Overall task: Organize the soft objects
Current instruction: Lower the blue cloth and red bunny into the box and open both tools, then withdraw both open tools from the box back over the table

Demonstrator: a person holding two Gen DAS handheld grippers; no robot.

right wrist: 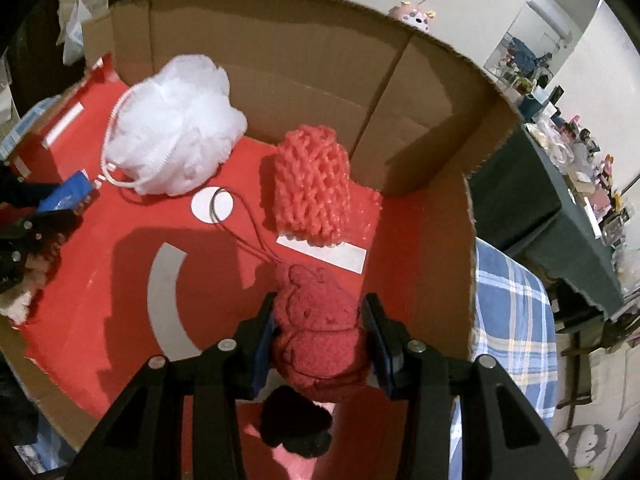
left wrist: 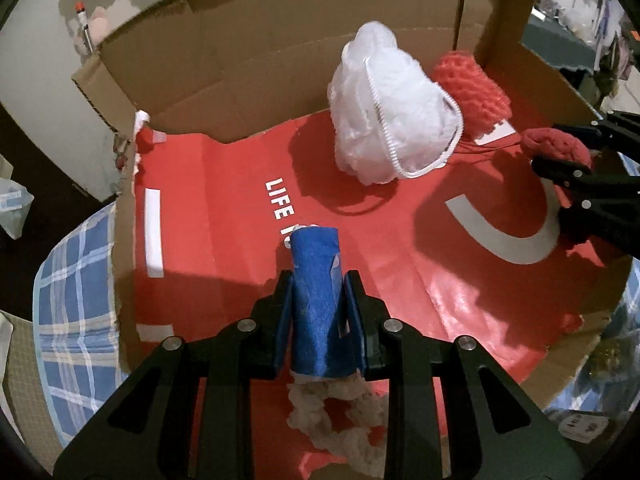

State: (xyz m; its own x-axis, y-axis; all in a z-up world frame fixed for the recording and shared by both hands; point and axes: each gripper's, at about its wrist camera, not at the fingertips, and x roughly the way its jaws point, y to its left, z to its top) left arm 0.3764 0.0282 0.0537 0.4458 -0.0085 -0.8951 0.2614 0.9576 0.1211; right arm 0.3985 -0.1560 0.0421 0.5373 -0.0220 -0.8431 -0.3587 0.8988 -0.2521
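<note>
- Clamped between the fingers of the left gripper (left wrist: 318, 300) was a blue roll (left wrist: 316, 300), with a strand of fuzzy cream yarn (left wrist: 340, 420) trailing below it, near the camera.
- Over at the right gripper (right wrist: 320, 332), the jaws were squeezed onto a dark red plush toy (right wrist: 318, 328) with a small face stitched on it; something black (right wrist: 296, 424) hung beneath.
- Both tools pointed steeply down over the red floor of an open cardboard box (left wrist: 280, 60).
- Doing this well probably meant lowering each item to a bare patch of the floor before letting go, so nothing bounced or rolled.
- Ahead of the left tool and off to its right sat a white mesh sponge (left wrist: 392, 104); a coral net pouch (right wrist: 312, 188) lay straight ahead of the right tool.
- Thin red cords (right wrist: 244, 232) ran across the floor from the toy, and might snag.
- Beneath the box lay a blue checked cloth (left wrist: 76, 300).
</note>
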